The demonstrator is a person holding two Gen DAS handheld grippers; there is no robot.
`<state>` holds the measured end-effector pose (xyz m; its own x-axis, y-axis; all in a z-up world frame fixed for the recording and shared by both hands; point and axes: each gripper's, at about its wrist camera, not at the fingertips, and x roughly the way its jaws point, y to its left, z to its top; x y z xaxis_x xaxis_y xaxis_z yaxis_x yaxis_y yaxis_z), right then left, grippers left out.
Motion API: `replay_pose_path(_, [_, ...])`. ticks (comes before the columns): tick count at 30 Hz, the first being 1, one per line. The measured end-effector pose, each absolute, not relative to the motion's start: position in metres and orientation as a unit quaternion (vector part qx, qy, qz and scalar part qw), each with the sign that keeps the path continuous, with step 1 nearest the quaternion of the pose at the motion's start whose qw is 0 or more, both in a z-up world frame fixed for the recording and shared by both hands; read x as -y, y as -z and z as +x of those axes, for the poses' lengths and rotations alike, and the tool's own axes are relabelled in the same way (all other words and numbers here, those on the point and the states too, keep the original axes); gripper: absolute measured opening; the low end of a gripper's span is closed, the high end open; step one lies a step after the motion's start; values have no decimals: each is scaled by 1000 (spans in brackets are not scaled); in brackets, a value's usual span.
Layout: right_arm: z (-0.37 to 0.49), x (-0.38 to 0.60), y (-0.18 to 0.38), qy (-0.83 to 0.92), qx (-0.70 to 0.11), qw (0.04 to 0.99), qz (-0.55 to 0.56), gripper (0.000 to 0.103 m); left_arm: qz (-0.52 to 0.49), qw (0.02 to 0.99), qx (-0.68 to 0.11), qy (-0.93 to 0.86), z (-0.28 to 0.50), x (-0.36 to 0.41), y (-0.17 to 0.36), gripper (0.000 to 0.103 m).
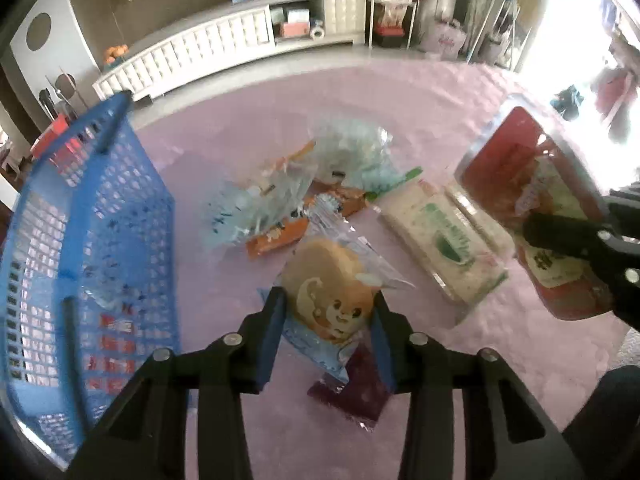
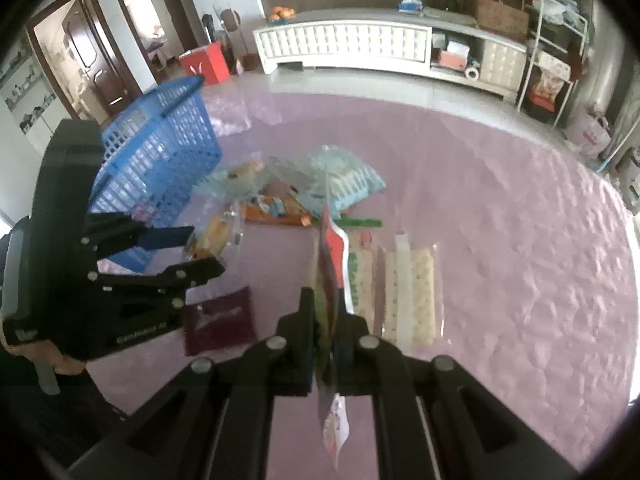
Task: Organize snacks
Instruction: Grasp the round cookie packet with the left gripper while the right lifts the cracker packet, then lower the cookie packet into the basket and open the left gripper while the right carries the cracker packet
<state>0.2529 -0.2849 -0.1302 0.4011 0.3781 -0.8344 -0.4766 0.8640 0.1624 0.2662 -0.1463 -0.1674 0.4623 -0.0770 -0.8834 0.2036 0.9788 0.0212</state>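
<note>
The left gripper (image 1: 329,312) clamps a clear-wrapped round golden cake with a cartoon face (image 1: 330,292). At its nine o'clock stands the blue plastic mesh basket (image 1: 132,200) (some packets inside). The right gripper (image 2: 326,326) pinches a flat red snack pouch (image 2: 332,252) edge-on above the pink tablecloth (image 2: 520,240).

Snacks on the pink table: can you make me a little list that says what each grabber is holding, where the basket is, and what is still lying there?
left gripper: closed on the bun packet with a cartoon face
right gripper: shut on the red snack bag, held edge-on
blue basket: at the table's left side, with a few packets inside
still on the table: pale blue bags, orange packets, white-and-green cracker pack, dark maroon packet
surface: pink tablecloth
</note>
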Motion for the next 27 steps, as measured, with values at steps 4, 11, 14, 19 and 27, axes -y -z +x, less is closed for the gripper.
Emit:
replay_pose_path(4, [237, 272, 103, -253, -467, 845, -66, 10, 40, 867, -488, 92, 246, 133, 138, 38])
replay_pose_path(11, [214, 242, 60, -257, -436, 858, -89, 10, 31, 892, -442, 91, 219, 96, 87, 38])
replay_pose_path(14, [210, 225, 43, -263, -420, 864, -91, 10, 35, 901, -425, 87, 213, 77, 66, 38])
replay_pose_path(19, [211, 191, 19, -283, -395, 870, -84, 10, 39, 911, -405, 70, 212, 44, 38, 38])
replay_pose_path(27, [226, 139, 6, -311, -379, 868, -83, 10, 46, 914, -401, 44, 216, -10, 21, 38])
